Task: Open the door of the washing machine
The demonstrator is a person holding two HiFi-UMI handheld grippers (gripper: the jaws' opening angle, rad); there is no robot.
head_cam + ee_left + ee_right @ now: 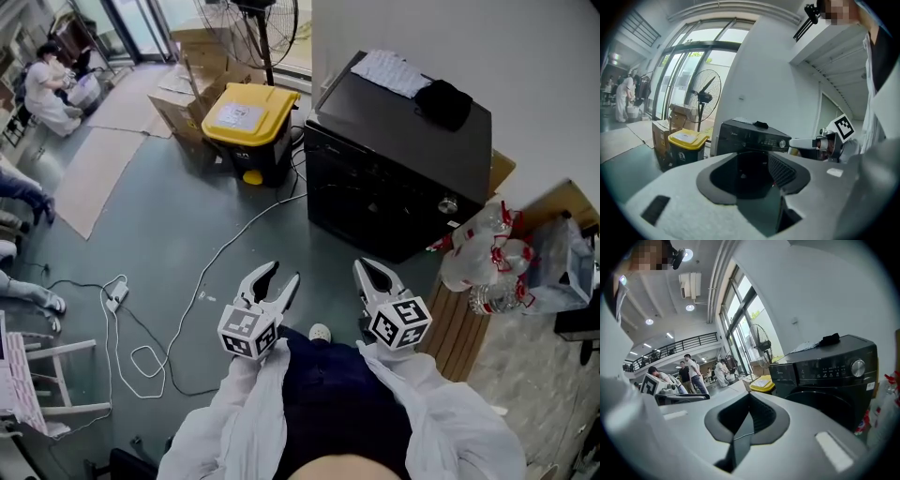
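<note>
The black washing machine [398, 150] stands against the far right wall, its round door [828, 405] closed. Both tongs hover near the person, well short of the machine's front. The left gripper [277, 276] is released, its jaws parted with nothing between them. The right gripper [371, 271] is clenched on nothing and points at the door. A yellow-lidded bin [247, 116] stands left of the machine.
</note>
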